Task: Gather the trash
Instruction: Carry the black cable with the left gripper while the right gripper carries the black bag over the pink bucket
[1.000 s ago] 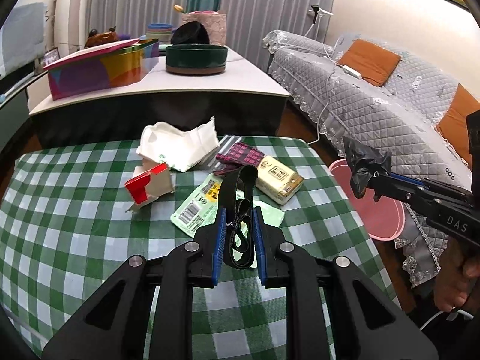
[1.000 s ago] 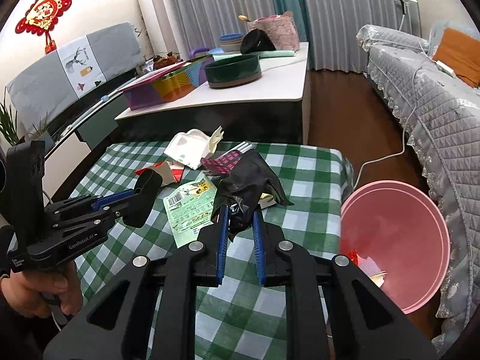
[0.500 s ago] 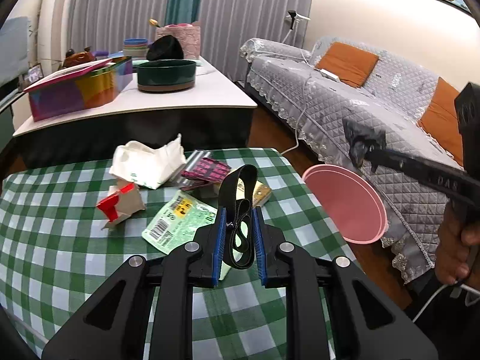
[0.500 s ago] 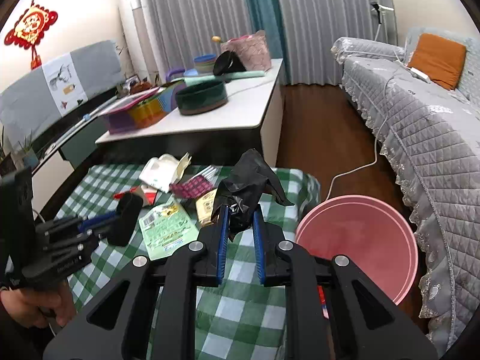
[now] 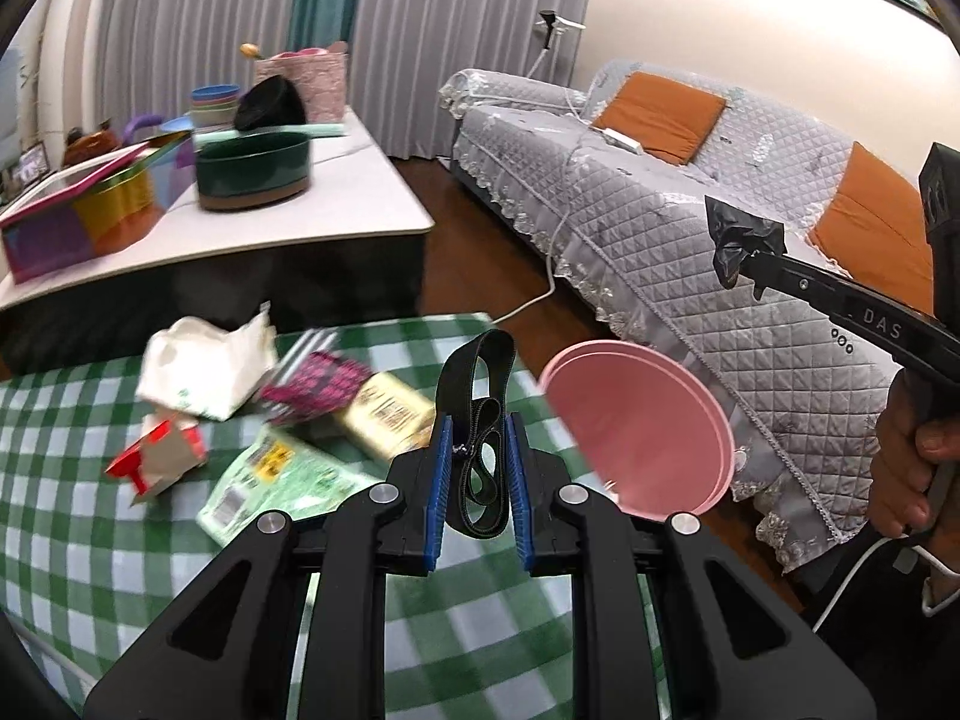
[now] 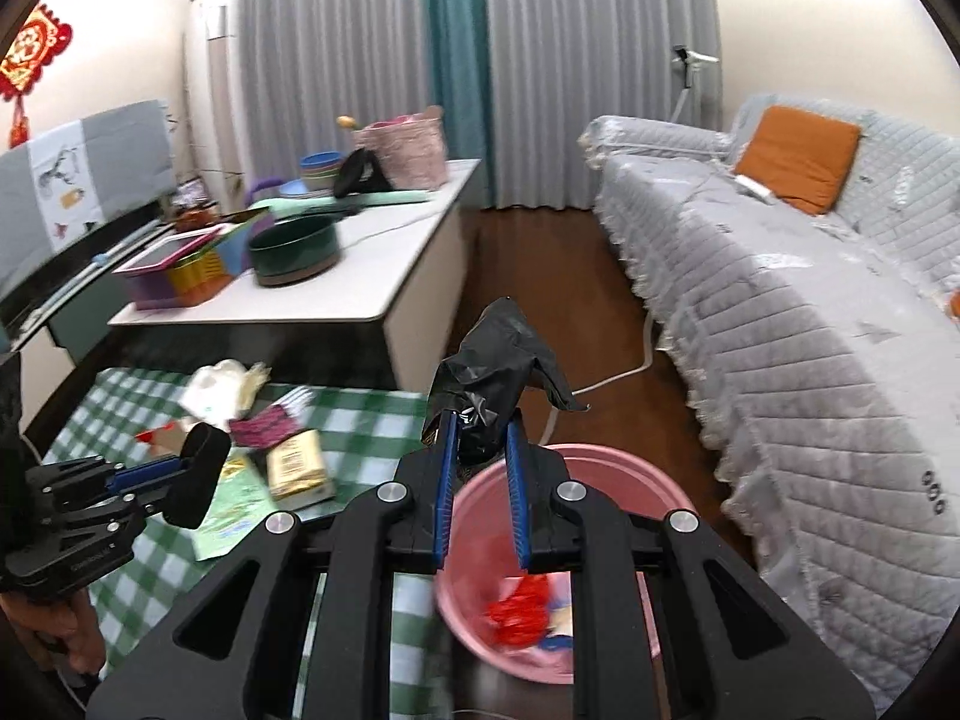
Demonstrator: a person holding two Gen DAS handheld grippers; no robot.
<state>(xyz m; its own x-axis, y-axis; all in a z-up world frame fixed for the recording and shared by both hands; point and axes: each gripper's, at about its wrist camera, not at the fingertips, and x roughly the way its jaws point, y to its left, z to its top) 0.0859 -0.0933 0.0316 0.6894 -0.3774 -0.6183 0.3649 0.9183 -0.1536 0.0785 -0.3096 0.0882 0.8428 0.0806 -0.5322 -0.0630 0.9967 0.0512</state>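
Shifted toward the sofa side since a second ago: both grippers, lifted off the checked table, with the pink basin (image 6: 606, 468) now directly beneath the right one instead of off to its side.

Left gripper (image 5: 477, 483): blue pads closed on a looped black strap (image 5: 480, 420), loop standing up above the fingertips. Below and behind it, green-and-white checked tablecloth (image 5: 72, 516) carrying the remaining litter: crumpled white paper (image 5: 204, 366), torn red-and-white carton (image 5: 156, 462), green printed wrapper (image 5: 270, 480), magenta patterned packet (image 5: 315, 384), yellow packet (image 5: 384, 414). All blurred, so finer details not readable.

Right gripper (image 6: 480, 477): pads clamped on a crumpled black plastic bag (image 6: 498, 372), held above the near rim of the basin. Inside the basin, red scraps (image 6: 519, 606) and some pale pieces, possibly paper.

Seen from the left view, basin standing on the floor between table edge and grey quilted sofa (image 5: 690, 228); right gripper with the black bag held out over that gap, a hand (image 5: 912, 468) wrapped round its handle.

Behind the table, white counter (image 5: 336, 204) with a dark green bowl (image 5: 255, 171).
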